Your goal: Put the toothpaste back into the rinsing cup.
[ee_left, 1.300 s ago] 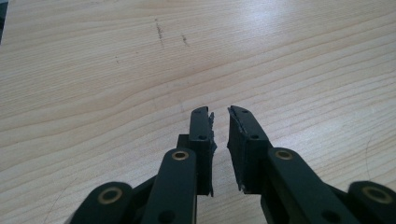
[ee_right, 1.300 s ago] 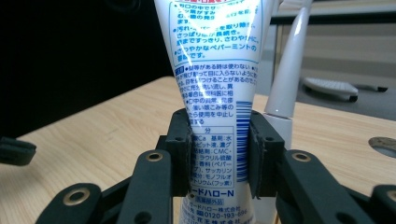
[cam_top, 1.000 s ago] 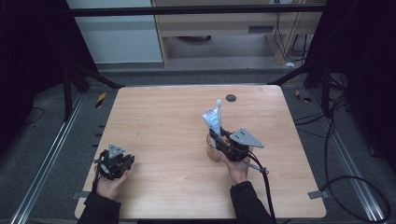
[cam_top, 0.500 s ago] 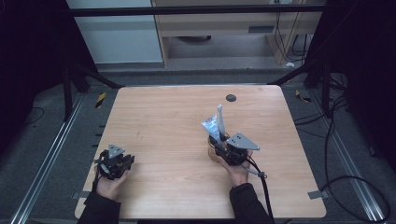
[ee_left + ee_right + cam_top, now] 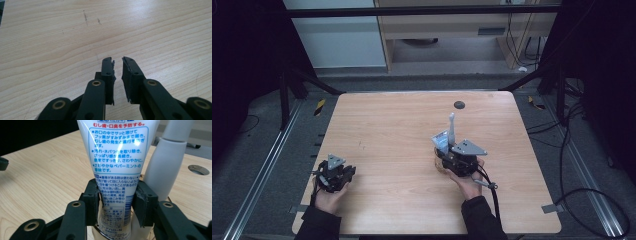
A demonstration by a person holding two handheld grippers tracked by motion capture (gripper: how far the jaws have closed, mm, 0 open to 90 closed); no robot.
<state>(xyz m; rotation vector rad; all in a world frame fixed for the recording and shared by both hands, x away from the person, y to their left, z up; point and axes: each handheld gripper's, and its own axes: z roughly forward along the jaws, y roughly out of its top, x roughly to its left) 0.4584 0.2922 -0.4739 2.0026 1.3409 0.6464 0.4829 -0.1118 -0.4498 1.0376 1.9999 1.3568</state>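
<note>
Two grippers are showing in the high view: our right gripper [image 5: 447, 150] is holding a tube [image 5: 441, 141] beside a brush [image 5: 451, 127] over a cup [image 5: 442, 162], right of centre on the table [image 5: 387, 130]; we are judging placement nearly finished. Our left gripper [image 5: 118, 65] is resting idle near left, jaws narrowly apart, empty. Right gripper view: jaws are clamping the tube [image 5: 117, 165], printed in blue and red Japanese text.

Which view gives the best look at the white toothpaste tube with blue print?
The right gripper view: the white toothpaste tube with blue print is close up, its text legible, clamped between the right gripper's jaws. The high view shows it small and upright beside a white toothbrush handle. The left gripper view faces the bare wooden table.
</note>
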